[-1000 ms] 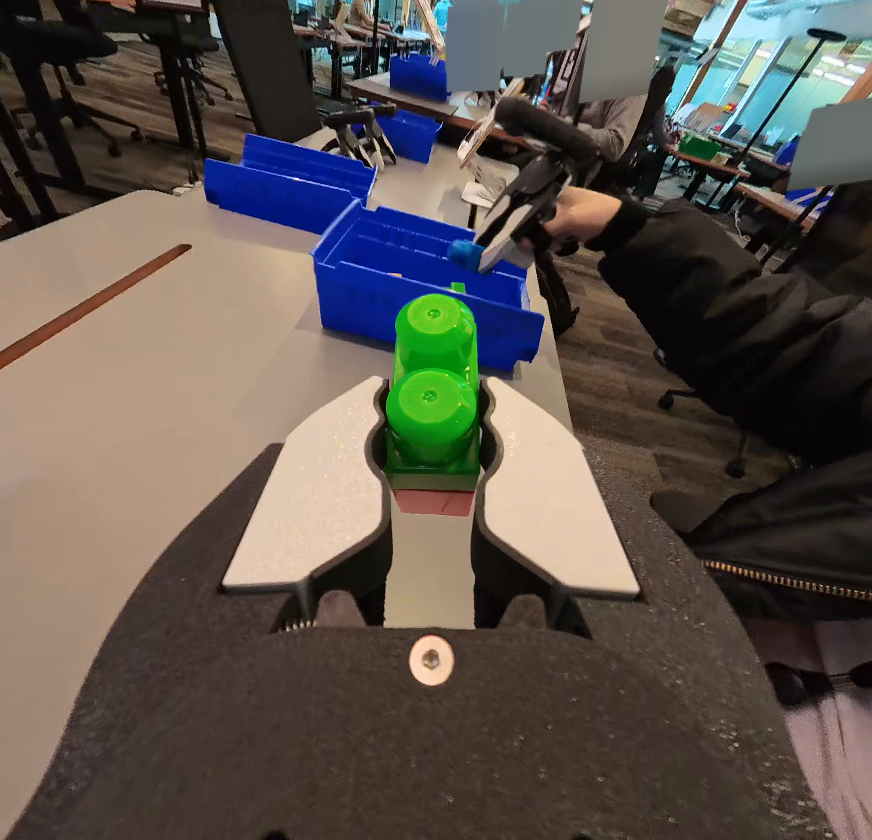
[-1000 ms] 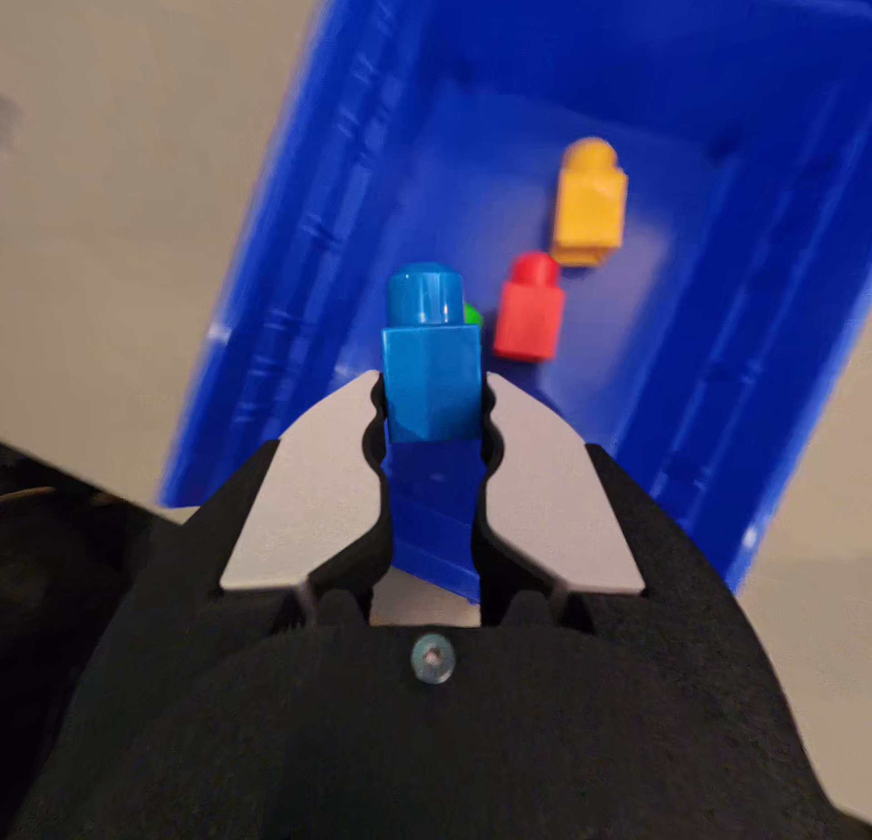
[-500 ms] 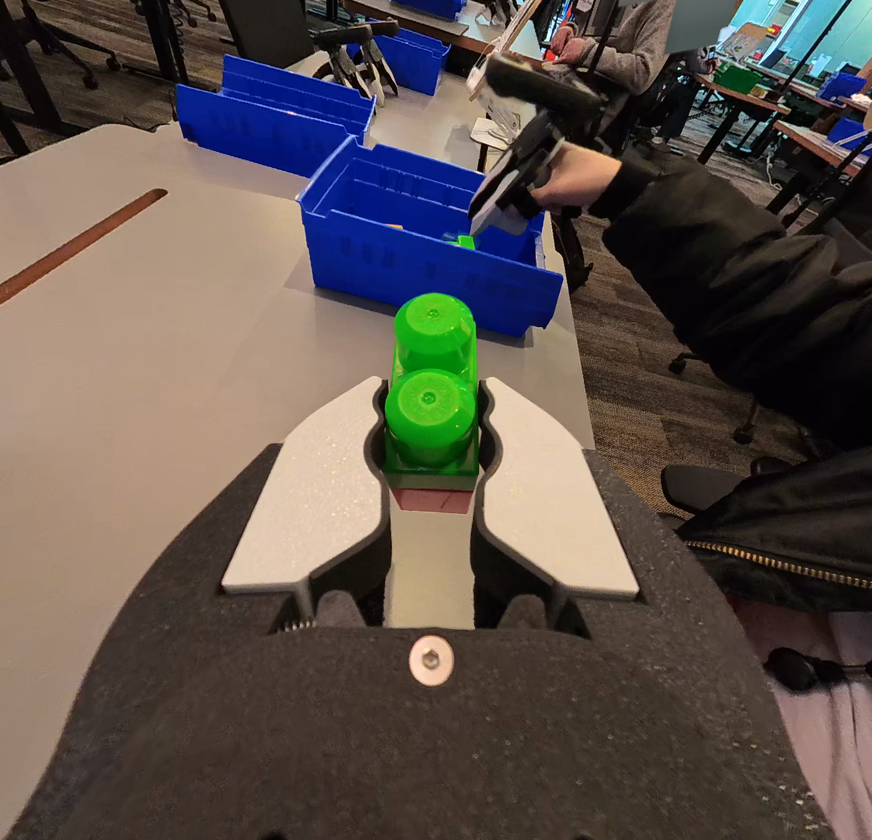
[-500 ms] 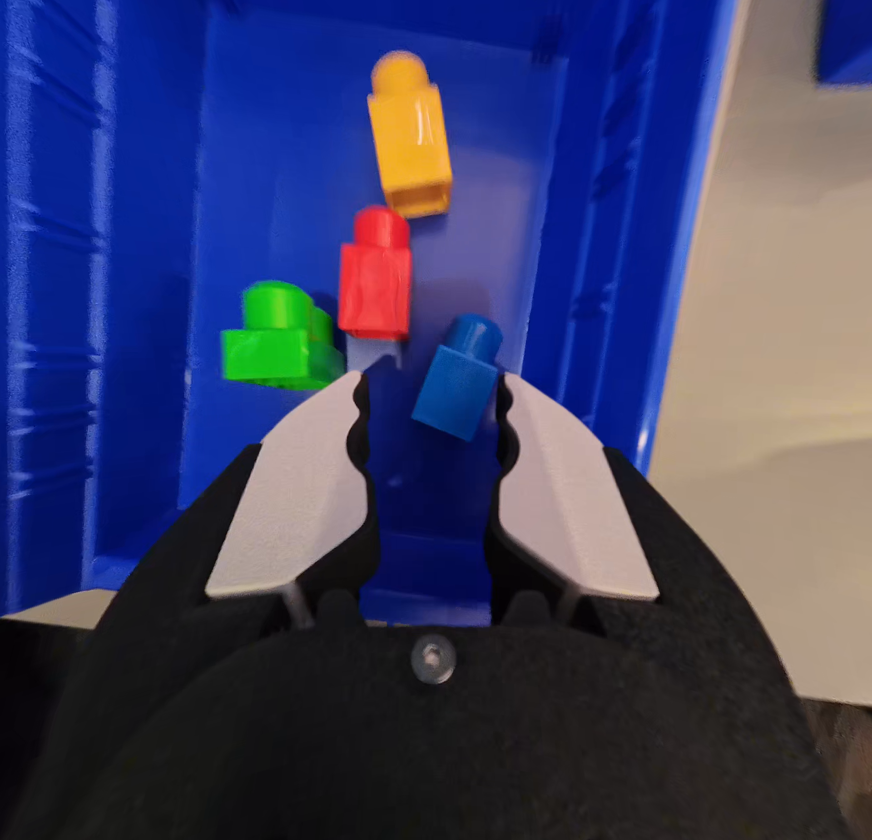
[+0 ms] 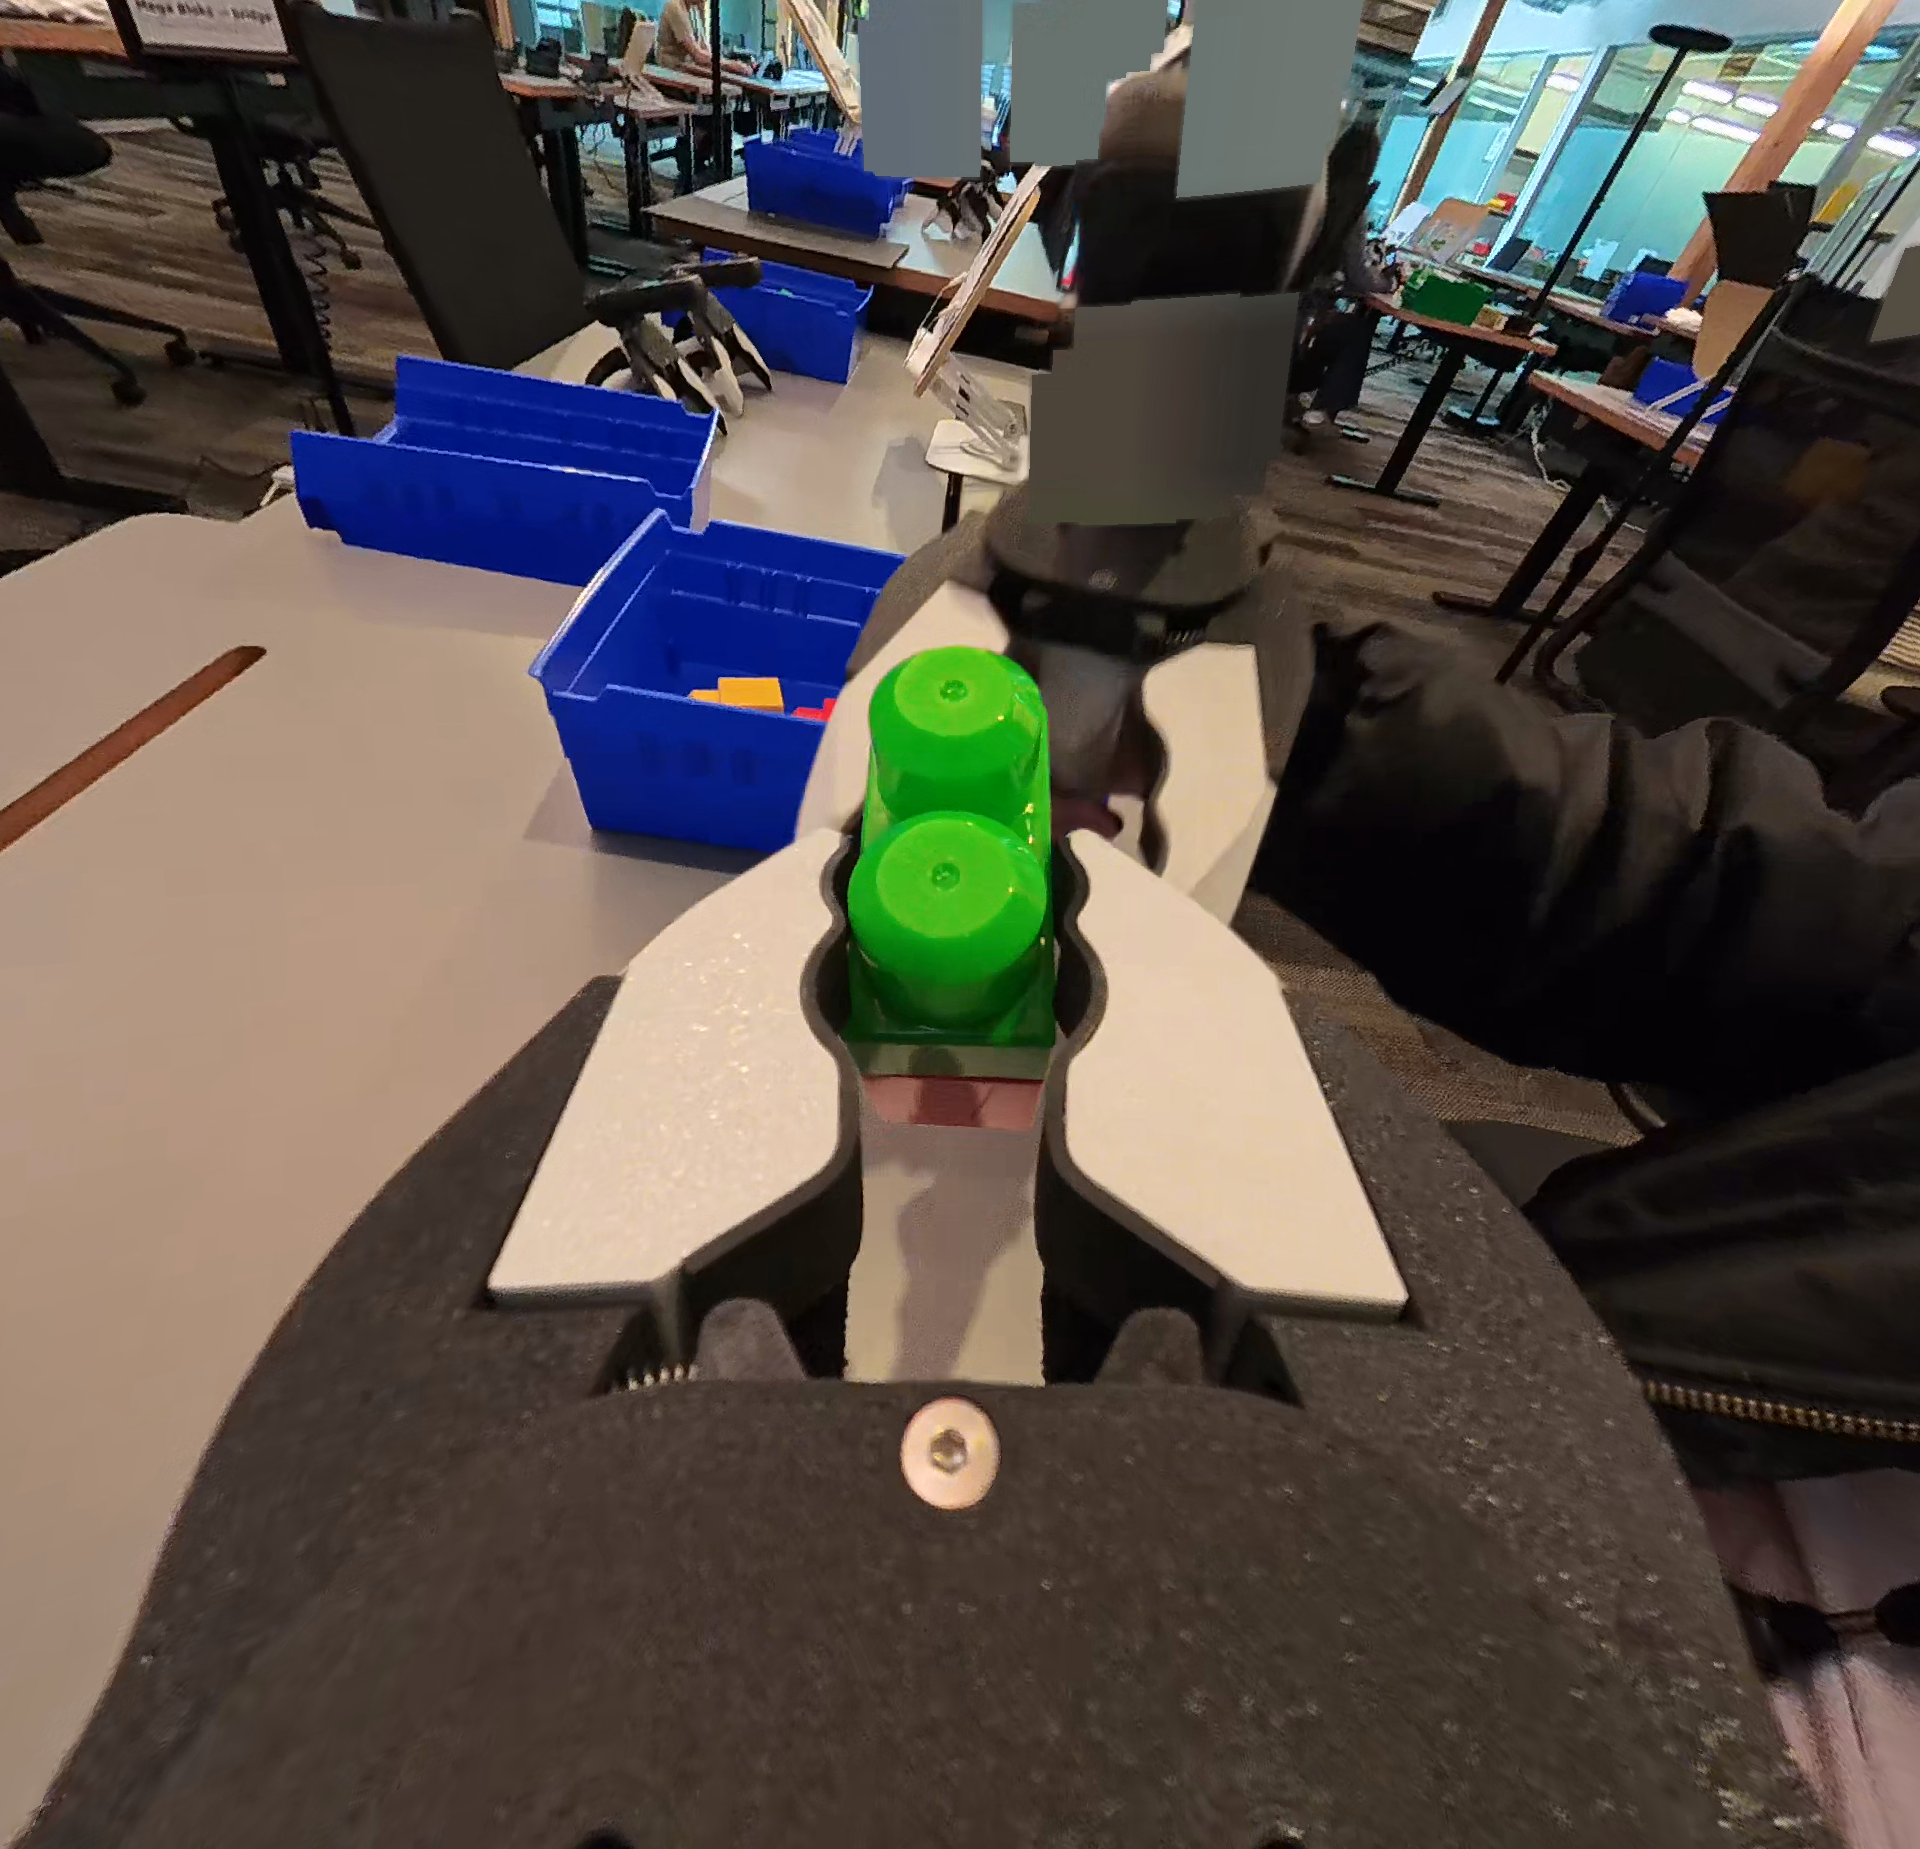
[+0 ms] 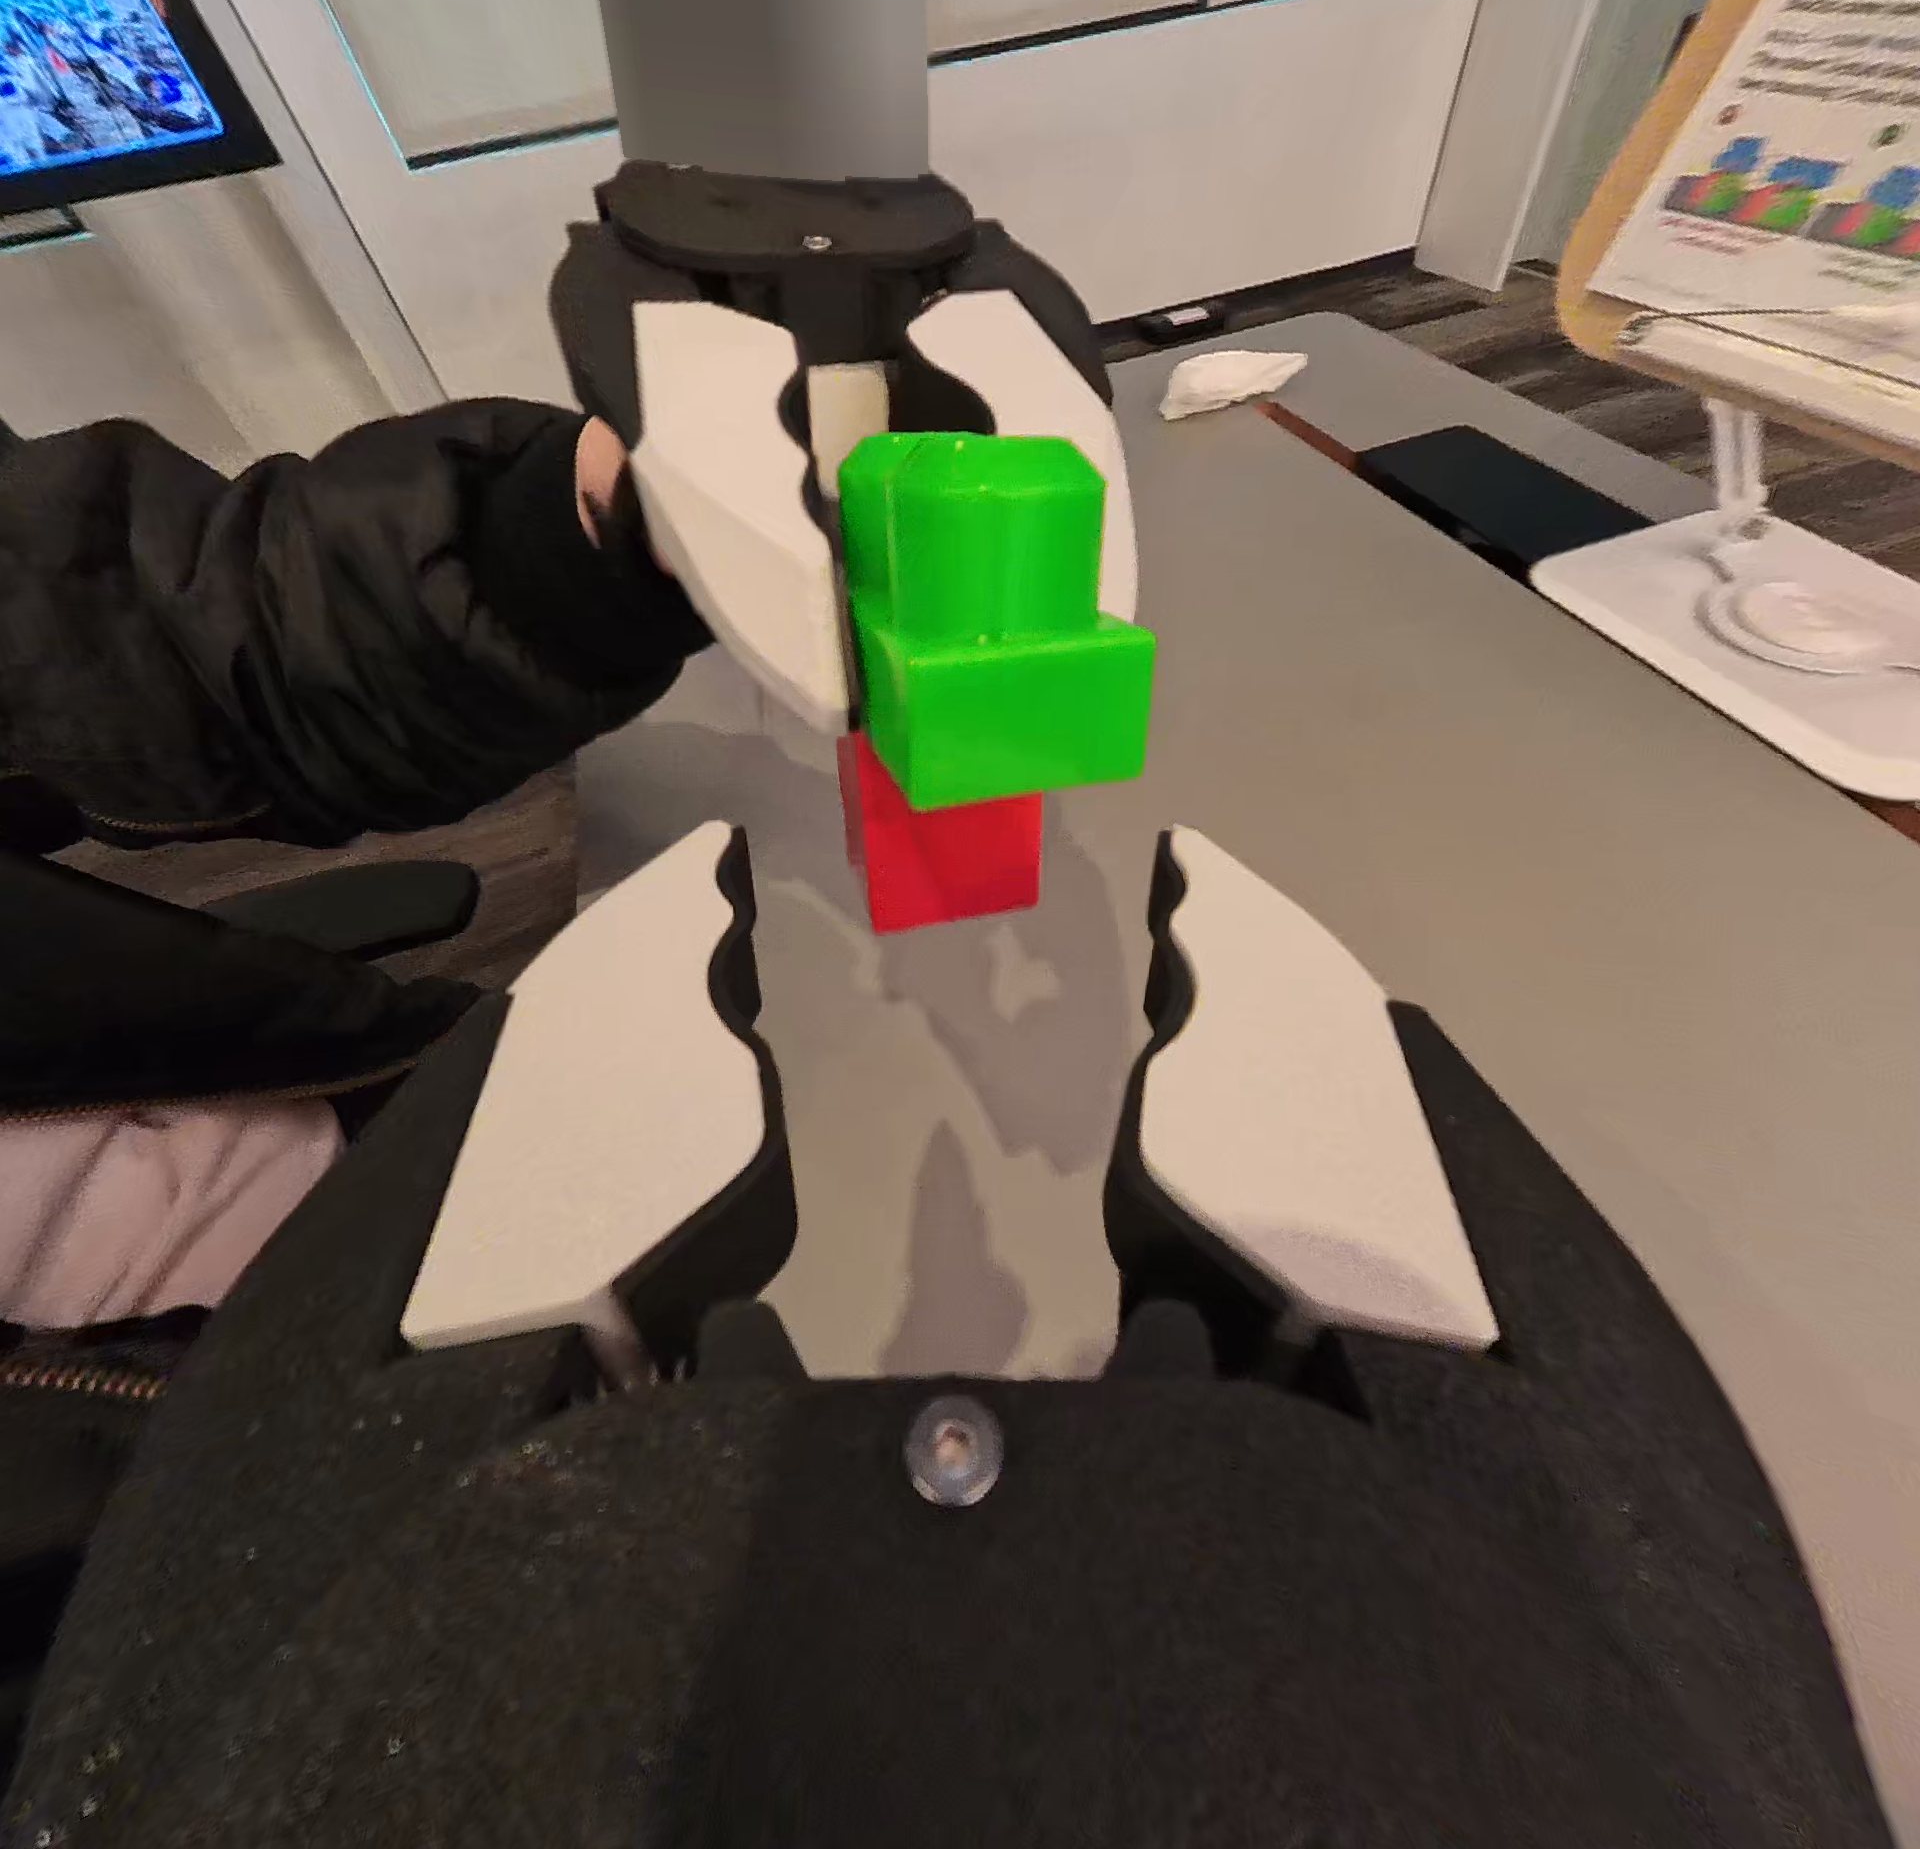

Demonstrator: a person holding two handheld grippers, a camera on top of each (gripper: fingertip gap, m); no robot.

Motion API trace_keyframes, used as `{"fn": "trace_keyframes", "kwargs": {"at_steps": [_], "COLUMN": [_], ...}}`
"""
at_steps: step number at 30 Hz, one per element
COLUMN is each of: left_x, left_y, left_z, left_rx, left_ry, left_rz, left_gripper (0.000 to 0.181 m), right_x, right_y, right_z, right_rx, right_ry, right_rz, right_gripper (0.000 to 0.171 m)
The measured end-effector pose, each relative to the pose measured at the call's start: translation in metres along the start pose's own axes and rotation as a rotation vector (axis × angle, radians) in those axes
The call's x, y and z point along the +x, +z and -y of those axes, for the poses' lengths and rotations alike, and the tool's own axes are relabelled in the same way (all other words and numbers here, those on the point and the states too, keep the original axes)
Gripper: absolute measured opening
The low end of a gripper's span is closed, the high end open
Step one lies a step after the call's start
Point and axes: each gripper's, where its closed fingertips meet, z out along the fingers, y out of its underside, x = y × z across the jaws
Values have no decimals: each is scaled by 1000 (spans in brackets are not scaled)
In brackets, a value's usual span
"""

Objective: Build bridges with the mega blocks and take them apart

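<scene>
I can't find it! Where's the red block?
In the right wrist view, the red block sits centre, stuck under the green block that the left gripper holds over the grey table.

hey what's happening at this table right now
A person is working with two handheld grippers. The left gripper is clamped on a green two-stud block that sits on a red block. The right gripper is open and empty, facing that stack. A blue bin behind holds loose yellow and red blocks.

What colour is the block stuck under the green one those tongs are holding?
Red, beneath the green block; the right wrist view shows it best.
</scene>
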Motion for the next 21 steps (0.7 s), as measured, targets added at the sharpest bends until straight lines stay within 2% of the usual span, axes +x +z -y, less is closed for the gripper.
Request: {"fn": "trace_keyframes", "kwargs": {"at_steps": [1,2,3,6,12,13,15,16,19,21], "left_x": [2,6,7,7,3,1,0,-6,-19,-24], "left_y": [0,0,0,-2,-5,-12,-55,-68,-76,-78], "left_z": [2,3,3,2,2,14,59,65,43,26], "left_rx": [8,14,13,10,65,155,408,417,230,151], "left_ry": [-3,-6,-9,-11,-79,-106,-228,-212,-109,-102], "left_rz": [-10,-27,-37,-37,-61,-65,-170,-143,-15,17], "left_gripper": [36,36,36,35,36,36,36,36,36,36], "right_x": [-2,-4,-7,-12,-10,-7,-6,-11,-6,6], "right_y": [9,15,19,24,26,27,30,29,7,-31], "right_z": [1,3,5,6,-1,-15,-46,-52,-53,-35], "right_rx": [9,20,34,53,9,-64,-161,-145,-128,-93], "right_ry": [13,27,33,45,58,38,37,70,59,53], "right_rz": [18,42,77,125,115,89,76,98,13,-93], "right_gripper": [71,61,38,37,36,36,36,36,37,37]}}
